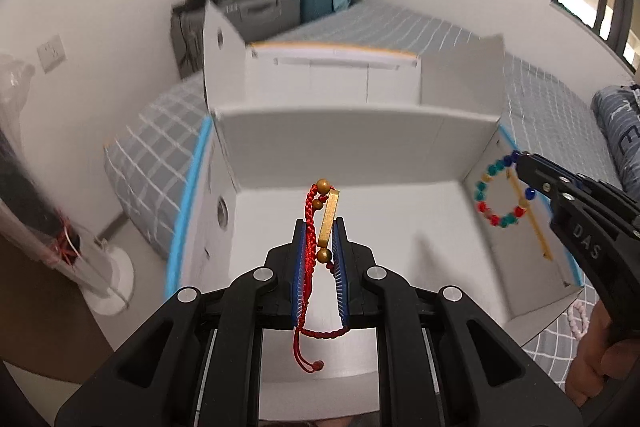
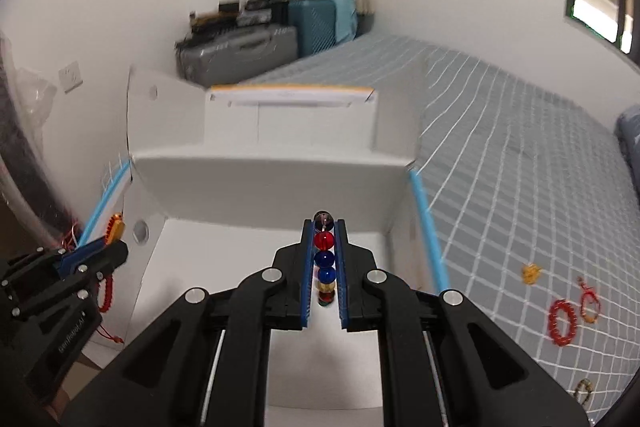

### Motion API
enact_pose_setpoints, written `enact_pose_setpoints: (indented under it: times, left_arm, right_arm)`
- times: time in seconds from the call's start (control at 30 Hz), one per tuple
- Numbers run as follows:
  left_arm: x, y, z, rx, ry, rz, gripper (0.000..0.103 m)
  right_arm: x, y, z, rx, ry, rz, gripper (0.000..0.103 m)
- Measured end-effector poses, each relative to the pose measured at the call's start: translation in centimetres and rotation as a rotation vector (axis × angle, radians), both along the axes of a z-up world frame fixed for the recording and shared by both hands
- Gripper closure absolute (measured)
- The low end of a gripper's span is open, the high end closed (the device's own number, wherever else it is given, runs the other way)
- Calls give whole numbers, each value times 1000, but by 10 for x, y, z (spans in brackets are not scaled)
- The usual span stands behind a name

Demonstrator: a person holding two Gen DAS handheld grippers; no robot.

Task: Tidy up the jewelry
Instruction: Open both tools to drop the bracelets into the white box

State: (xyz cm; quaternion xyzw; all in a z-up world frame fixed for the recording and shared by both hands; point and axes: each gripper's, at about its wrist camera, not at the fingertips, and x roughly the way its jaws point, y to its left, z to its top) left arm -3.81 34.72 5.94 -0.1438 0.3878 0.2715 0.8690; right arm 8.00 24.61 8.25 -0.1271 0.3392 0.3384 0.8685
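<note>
Above the open white box (image 1: pixel 344 223), my left gripper (image 1: pixel 321 227) pinches a red cord bracelet (image 1: pixel 310 259), my right gripper (image 2: pixel 324 227) a coloured bead bracelet (image 2: pixel 324 259). Only the right view shows more bracelets (image 2: pixel 562 321) lying on the checked bedspread (image 2: pixel 520 167) beyond the box's blue-taped edge.

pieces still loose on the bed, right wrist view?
4: red bead bracelet, red cord bracelet, small yellow piece, beaded piece at the lower edge. Others may lie out of frame.

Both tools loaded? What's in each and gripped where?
Yes. Left tool pinches the red cord bracelet at its gold bar. Right tool clamps the multicoloured bead bracelet across its beads.
</note>
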Motion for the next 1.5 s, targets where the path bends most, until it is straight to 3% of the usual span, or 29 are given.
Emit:
enact_pose_setpoints:
  times: [0.13, 0.4, 0.67, 0.9, 0.97, 1.37, 1.5]
  left_arm:
    - [9, 14, -20, -86, 60, -7, 91]
    - [19, 25, -39, -108, 145, 34, 90]
    - [22, 29, -43, -105, 185, 47, 83]
    - [20, 22, -36, -51, 172, 52, 52]
    - [16, 21, -29, -32, 154, 60, 38]
    - [6, 15, -10, 34, 79, 73, 15]
    - [3, 9, -1, 57, 46, 65, 6]
  right_arm:
    - [11, 12, -24, -58, 68, -4, 94]
    - [22, 22, -63, -166, 213, -40, 94]
    - [27, 18, -68, -185, 261, -55, 93]
    - [25, 18, -61, -186, 239, -56, 64]
    - [23, 17, -57, -175, 230, -59, 58]
    - [12, 2, -30, -73, 146, -60, 24]
    - [9, -5, -21, -43, 113, -64, 7]
